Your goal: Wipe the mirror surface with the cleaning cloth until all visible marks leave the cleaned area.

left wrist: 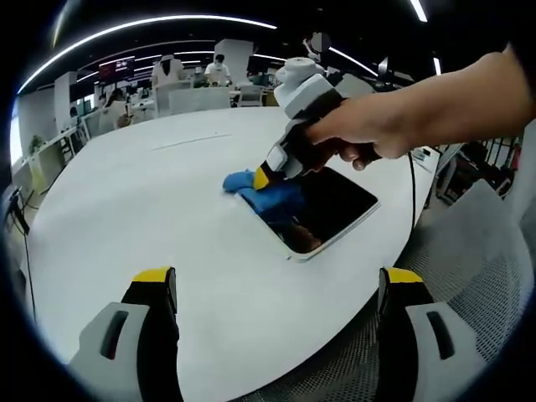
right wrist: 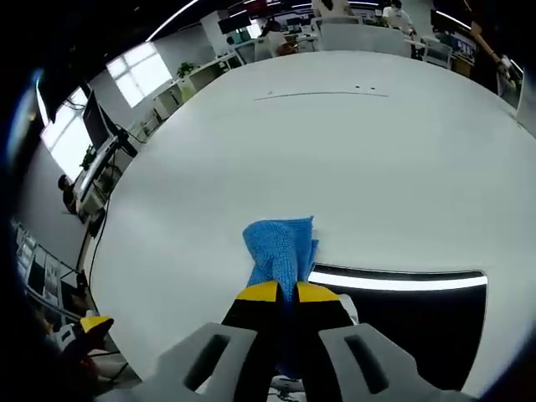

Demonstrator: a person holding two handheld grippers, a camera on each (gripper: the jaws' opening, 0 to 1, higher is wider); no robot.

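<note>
A flat rectangular mirror with a white frame lies on the white table, its dark glass reflecting a ceiling light strip. A blue cleaning cloth rests on the mirror's far-left edge, spilling onto the table. My right gripper, held by a person's hand, is shut on the blue cloth; its yellow-tipped jaws pinch the cloth at the mirror's edge. My left gripper hangs open above the table's near edge, apart from the mirror, with nothing between its jaws.
The big white table stretches far beyond the mirror with bare surface all around. A grey mesh chair stands at the table's near right edge. Desks, monitors and seated people fill the office behind. Windows and desks line the left.
</note>
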